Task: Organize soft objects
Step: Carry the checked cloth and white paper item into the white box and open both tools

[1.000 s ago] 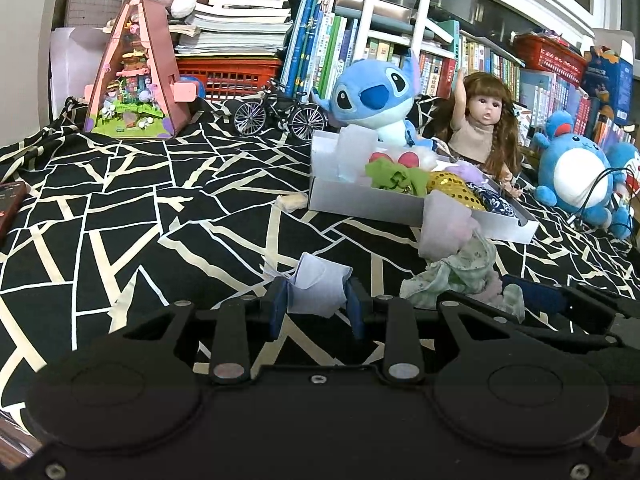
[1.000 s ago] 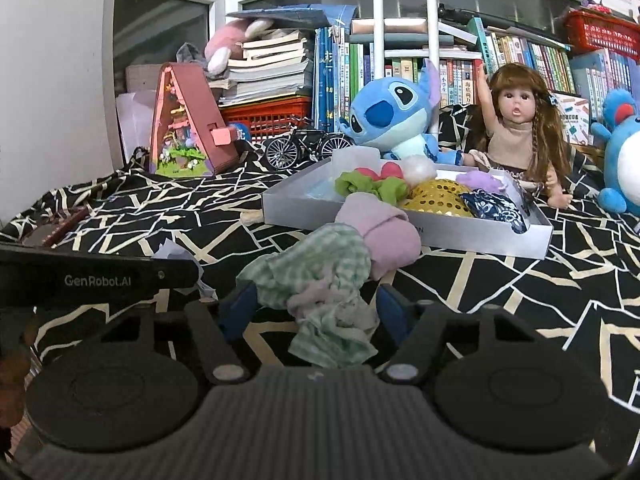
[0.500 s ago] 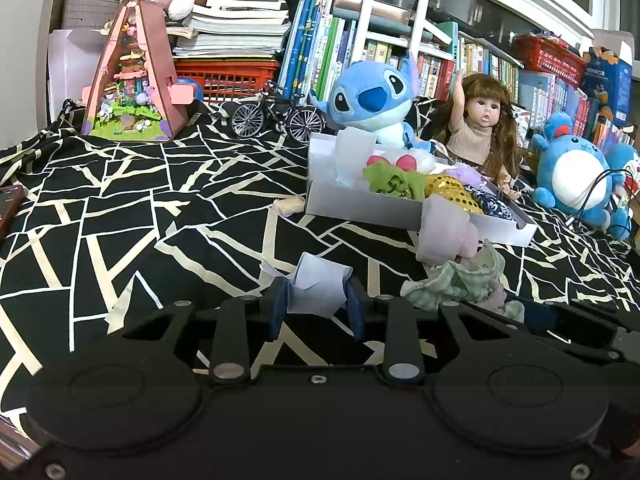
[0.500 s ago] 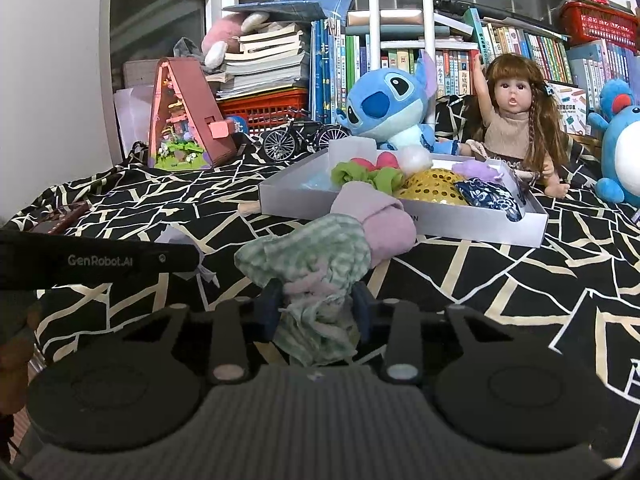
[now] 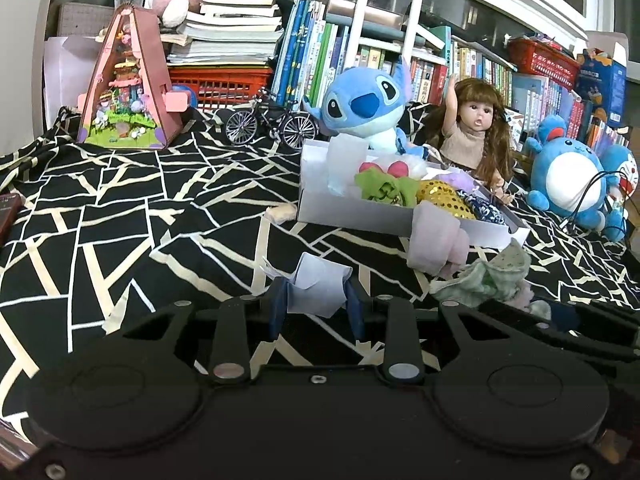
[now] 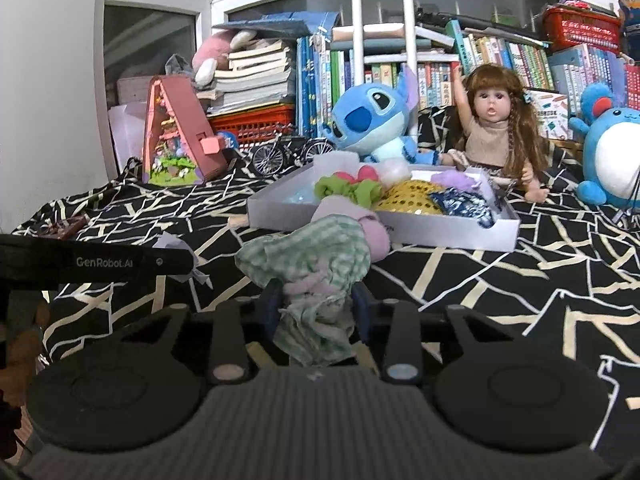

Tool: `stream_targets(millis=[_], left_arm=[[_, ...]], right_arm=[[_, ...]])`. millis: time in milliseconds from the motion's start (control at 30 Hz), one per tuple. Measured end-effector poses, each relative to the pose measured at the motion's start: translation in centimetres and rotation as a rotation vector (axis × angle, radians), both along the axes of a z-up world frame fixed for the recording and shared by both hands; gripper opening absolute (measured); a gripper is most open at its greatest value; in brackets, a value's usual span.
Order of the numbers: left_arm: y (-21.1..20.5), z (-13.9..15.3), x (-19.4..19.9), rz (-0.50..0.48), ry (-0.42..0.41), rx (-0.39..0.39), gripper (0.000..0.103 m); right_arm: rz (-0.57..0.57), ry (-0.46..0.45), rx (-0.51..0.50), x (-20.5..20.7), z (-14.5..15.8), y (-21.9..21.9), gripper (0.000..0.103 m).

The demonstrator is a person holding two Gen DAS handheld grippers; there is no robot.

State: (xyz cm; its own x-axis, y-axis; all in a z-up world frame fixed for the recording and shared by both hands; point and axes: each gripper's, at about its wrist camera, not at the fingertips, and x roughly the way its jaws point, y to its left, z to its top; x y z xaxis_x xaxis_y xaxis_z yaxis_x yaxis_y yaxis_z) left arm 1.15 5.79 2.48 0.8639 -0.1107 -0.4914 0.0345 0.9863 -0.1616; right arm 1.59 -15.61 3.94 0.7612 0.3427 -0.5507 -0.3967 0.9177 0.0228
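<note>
My left gripper [image 5: 316,298] is shut on a pale blue-white cloth [image 5: 318,286], held just above the black patterned cover. My right gripper [image 6: 316,300] is shut on a green checked cloth [image 6: 316,264] with pink trim; it also shows in the left wrist view [image 5: 486,276]. A pink rolled cloth [image 6: 370,222] lies against the front wall of the white box [image 6: 440,236], which holds several soft items: a green scrunchie [image 6: 348,190], a gold sequin piece [image 6: 412,200] and a dark blue cloth [image 6: 460,204].
A Stitch plush [image 5: 366,106], a doll [image 5: 476,128] and a blue round plush [image 5: 568,178] sit behind the box. A toy bicycle [image 5: 272,122] and a pink triangular toy house [image 5: 130,88] stand at the back left, with bookshelves behind. The left gripper's body [image 6: 92,262] is at the right view's left edge.
My right gripper has closed from open onto the green checked cloth and lifted it slightly. My left gripper keeps its hold on the pale cloth and has hardly moved.
</note>
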Motion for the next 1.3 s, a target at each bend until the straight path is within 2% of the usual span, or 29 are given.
stream_targets(millis=[367,667,967,1133,1300], left_arm=[[-0.2,2.6,1.4,-0.051,-0.056,0.0,0.03],[0.3,5.6,4.6,-0.099,-0.078,-0.043,0.03],[0.3,7.8,9.1,-0.124,-0.076,-0.077,0.03],[-0.3,7.9,12.0,-0.145,-0.081,-0.088,0.03],[-1.0,7.3,15.4,-0.141,-0.047,-0.099,0.03]], right_arm=[[-0.044,-0.072,-0.023,1.0,2.4,-1.7,0.042],[-0.093,-0.121,-0.014,3.5,4.7,-3.2,0.042],[-0.14,-0.116,0.027,8.0,6.3,-4.7,0.042],[-0.14,-0.106,0.045,10.6,6.6,-4.6,0.042],[-0.14,-0.061,0.075,13.6,6.0,-4.5,0.042]])
